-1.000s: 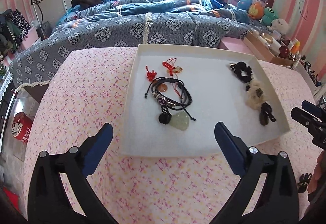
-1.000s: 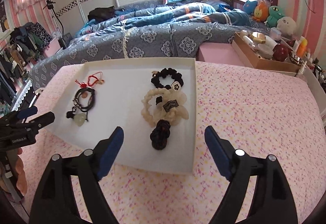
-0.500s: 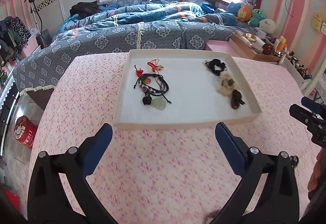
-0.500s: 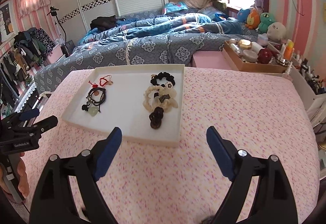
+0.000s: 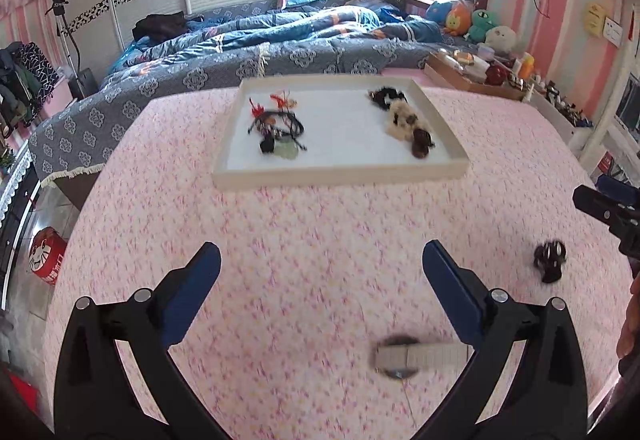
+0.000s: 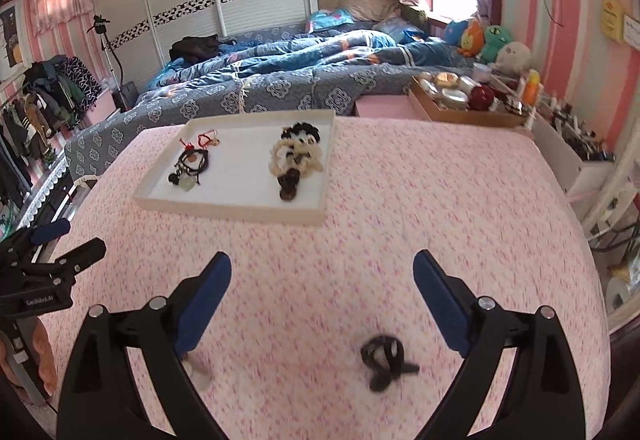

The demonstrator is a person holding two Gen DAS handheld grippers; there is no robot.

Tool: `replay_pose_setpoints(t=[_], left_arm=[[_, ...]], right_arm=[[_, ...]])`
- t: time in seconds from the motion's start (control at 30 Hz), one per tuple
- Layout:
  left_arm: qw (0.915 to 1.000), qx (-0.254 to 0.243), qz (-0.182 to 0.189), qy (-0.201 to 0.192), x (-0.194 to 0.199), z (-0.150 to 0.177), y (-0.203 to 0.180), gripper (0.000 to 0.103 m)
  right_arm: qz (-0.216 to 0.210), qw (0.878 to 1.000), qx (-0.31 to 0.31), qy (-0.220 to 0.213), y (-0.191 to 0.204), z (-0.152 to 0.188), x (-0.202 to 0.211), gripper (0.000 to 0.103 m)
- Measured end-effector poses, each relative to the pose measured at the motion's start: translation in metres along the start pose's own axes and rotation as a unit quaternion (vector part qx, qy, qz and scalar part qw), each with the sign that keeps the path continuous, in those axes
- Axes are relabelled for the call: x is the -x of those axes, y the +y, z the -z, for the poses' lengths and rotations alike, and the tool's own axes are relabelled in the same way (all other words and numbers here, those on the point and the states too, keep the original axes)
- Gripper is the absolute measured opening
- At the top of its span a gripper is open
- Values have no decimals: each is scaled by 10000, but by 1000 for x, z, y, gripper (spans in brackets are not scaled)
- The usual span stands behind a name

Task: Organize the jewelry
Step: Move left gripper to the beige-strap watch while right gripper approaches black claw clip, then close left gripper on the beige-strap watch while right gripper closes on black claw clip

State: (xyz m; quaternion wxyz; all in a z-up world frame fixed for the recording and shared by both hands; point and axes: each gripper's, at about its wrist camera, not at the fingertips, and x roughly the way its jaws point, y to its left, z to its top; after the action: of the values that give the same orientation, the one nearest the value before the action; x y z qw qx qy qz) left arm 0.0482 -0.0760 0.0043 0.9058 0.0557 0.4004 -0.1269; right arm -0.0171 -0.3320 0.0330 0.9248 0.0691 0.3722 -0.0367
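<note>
A shallow white tray (image 5: 340, 176) (image 6: 228, 207) stands at the far side of the pink flowered tablecloth. It holds a cluster of dark cord bracelets with red knots (image 5: 276, 128) (image 6: 192, 164) and a row of black and cream hair scrunchies (image 5: 404, 120) (image 6: 296, 160). On the cloth near me lie a small black hair tie (image 5: 550, 260) (image 6: 384, 358) and a blurred beige band (image 5: 416, 356). My left gripper (image 5: 320, 260) is open and empty. My right gripper (image 6: 322, 272) has its jaws opening, pressing on nothing; the black tie lies on the cloth below them.
A bed with a blue patterned quilt (image 5: 260, 56) lies beyond the table. A wooden box of jars (image 6: 460, 100) and plush toys (image 6: 492, 40) are at the back right. A white shelf (image 6: 568, 156) runs along the right edge, a clothes rack (image 6: 40, 100) stands left.
Both grippers have drawn back from the tray, which now looks smaller and farther off. The black hair tie and the beige band have come into view on the near cloth.
</note>
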Motion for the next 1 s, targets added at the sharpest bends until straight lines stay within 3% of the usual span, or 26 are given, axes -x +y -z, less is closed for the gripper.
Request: replay_pose_setpoints(t=[0.5, 0.8, 1.0], left_arm=[[9993, -279, 183, -179, 4, 69, -27, 100], [9976, -527, 447, 79, -13, 90, -36, 100], [9963, -612, 532, 271, -24, 96, -40, 100]], right_arm=[[610, 9972, 14, -421, -29, 83, 4, 93], [907, 9942, 175, -555, -32, 90, -9, 93], [849, 9954, 121, -430, -34, 94, -20, 96]])
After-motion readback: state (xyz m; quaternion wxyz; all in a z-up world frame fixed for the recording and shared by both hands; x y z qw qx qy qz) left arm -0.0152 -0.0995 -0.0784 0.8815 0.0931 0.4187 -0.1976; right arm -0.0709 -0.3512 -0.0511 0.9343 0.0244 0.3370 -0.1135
